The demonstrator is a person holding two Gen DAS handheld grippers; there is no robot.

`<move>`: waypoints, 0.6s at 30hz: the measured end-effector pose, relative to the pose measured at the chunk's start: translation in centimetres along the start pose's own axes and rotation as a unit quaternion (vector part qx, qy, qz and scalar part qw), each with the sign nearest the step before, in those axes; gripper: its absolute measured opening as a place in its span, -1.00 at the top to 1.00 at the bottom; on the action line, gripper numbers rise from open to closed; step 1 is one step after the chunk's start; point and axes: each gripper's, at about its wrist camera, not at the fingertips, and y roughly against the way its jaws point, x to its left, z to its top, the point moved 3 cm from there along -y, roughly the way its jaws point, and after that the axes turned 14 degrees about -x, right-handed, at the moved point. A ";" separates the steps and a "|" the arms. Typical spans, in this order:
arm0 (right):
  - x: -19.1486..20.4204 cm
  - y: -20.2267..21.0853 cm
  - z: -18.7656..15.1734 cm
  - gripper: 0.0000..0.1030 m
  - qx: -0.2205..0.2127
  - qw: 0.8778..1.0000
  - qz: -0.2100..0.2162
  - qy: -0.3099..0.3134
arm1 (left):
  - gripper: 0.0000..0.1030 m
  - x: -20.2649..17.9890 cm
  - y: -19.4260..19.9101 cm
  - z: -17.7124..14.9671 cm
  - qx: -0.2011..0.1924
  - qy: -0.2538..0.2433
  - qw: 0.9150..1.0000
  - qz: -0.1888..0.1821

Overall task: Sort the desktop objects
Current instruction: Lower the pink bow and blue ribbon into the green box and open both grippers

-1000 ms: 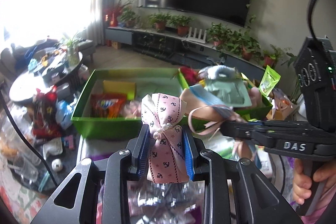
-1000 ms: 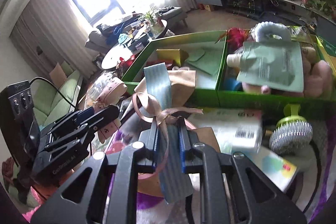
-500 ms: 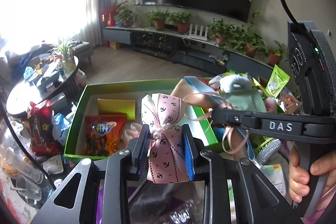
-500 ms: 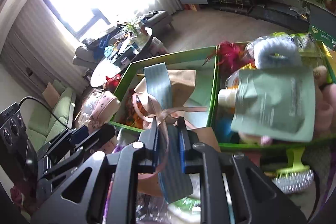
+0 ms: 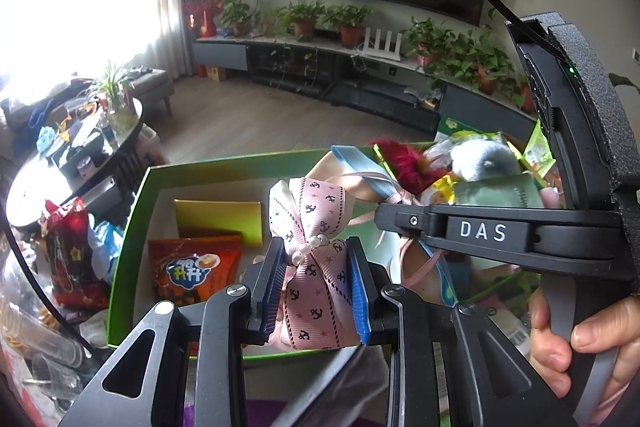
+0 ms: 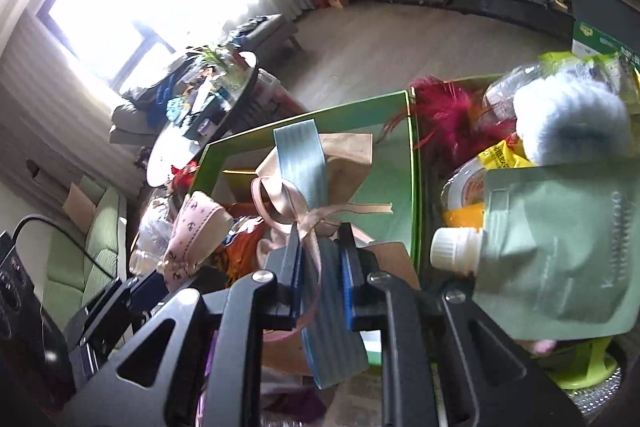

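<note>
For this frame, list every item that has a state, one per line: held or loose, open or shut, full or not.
left gripper: shut on pink anchor bow
right gripper: shut on blue and tan bow
left green box: open, partly filled
orange snack bag: lying in left green box
right green box: open, piled full
green pouch: capped, lying on the pile

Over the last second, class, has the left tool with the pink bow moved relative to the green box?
Yes. The left tool, shut on the pink bow, has moved forward over the green box; the box's near wall now sits lower in the left wrist view.
</note>
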 end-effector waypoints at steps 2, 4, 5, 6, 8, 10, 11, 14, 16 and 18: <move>-0.4 -0.7 0.0 0.68 0.000 1.000 -0.013 -0.005 | 0.44 0.2 -0.8 -0.2 0.009 0.005 1.000 -0.001; -0.6 -1.2 -0.1 0.68 0.002 1.000 -0.024 -0.007 | 0.44 0.4 -1.4 -0.4 0.015 0.006 1.000 0.000; -0.7 -1.4 -0.1 0.68 0.002 1.000 -0.029 -0.008 | 0.44 0.3 -1.7 -0.4 0.017 0.006 1.000 0.001; -0.9 -1.6 -0.1 0.68 0.003 0.999 -0.034 -0.008 | 0.44 0.3 -2.0 -0.4 0.020 0.006 1.000 0.001; -1.2 -1.9 0.0 0.67 0.000 0.999 -0.047 -0.007 | 0.44 0.4 -2.8 -0.4 0.026 0.010 1.000 0.000; -1.4 -2.1 0.1 0.66 0.000 0.998 -0.056 -0.005 | 0.44 0.5 -3.4 -0.5 0.030 0.013 0.999 0.002; -1.6 -2.2 0.2 0.65 0.001 0.998 -0.059 -0.004 | 0.44 0.6 -3.7 -0.5 0.033 0.015 0.999 0.003; -1.9 -2.4 0.2 0.64 0.002 0.998 -0.065 -0.004 | 0.44 0.5 -4.3 -0.8 0.039 0.020 0.999 0.000; -1.8 -2.6 0.3 0.64 0.002 0.998 -0.067 -0.001 | 0.44 0.4 -4.6 -0.8 0.042 0.019 0.999 -0.001; -1.7 -2.7 0.3 0.64 -0.001 0.998 -0.070 0.005 | 0.44 0.2 -5.2 -0.8 0.047 0.015 0.999 -0.002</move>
